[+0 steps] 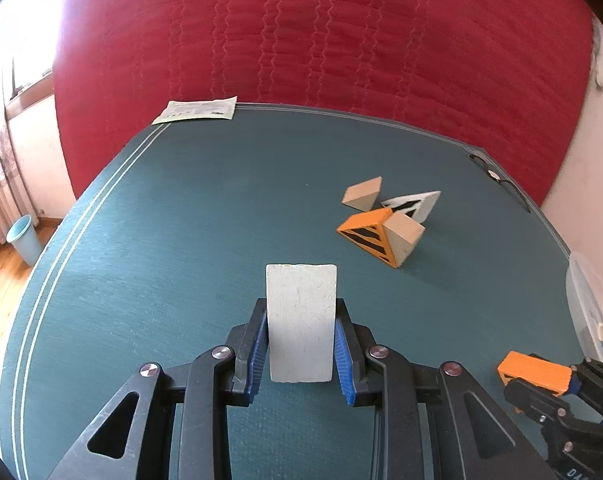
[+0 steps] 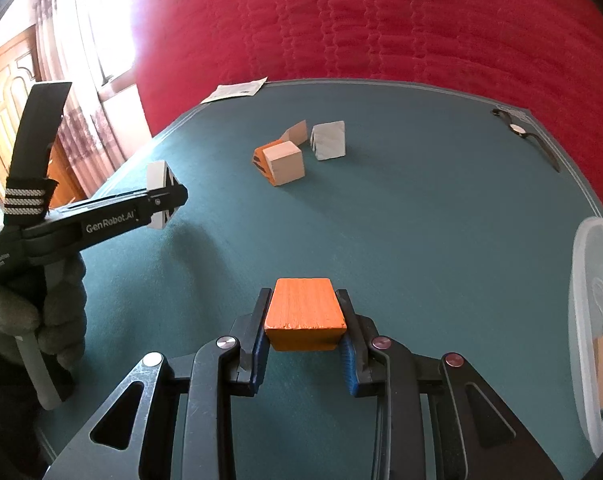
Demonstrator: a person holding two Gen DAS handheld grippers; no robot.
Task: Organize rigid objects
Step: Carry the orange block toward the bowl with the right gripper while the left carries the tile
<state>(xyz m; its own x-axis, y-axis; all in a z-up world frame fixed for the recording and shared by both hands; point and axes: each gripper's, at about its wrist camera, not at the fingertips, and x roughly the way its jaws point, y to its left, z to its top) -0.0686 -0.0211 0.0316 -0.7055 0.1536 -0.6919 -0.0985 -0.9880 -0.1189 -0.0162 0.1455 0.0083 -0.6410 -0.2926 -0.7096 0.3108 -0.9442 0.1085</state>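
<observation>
While the left wrist view takes in a pale blue bin (image 1: pixel 23 238) on the wooden floor at its left edge, the right wrist view alone shows a gloved hand (image 2: pixel 41 312) gripping the handle of the left hand-held gripper (image 2: pixel 169 200), and a wooden door (image 2: pixel 5 92) beyond it; both views show a leaflet (image 1: pixel 197 110) at the far corner of the green desk (image 1: pixel 181 208), a wristwatch (image 2: pixel 519 130) near the far right edge, a clear plastic container (image 2: pixel 593 300) at the right edge, and a red quilt (image 1: pixel 341 40) behind; near the middle of the desk lies a loose cluster of wooden blocks, an orange wedge with black stripes (image 1: pixel 367 236) with a bare wood face, a plain wood wedge (image 1: pixel 363 194) and a white wedge with black stripes (image 1: pixel 415 204), close together, the orange one seeming to touch the white one; the white block (image 1: pixel 301 322) is a painted, chalky slab standing upright, with black markings on its side seen from the right wrist view; the left hand-held gripper (image 1: pixel 301 344) pinches it by both sides between blue ribbed pads, above the desk; the orange block (image 2: pixel 305 314) shows wood grain under its paint and a chipped front edge; the right hand-held gripper (image 2: pixel 305 340) clamps it between its pads, off the desk surface, just left of the plastic container.
</observation>
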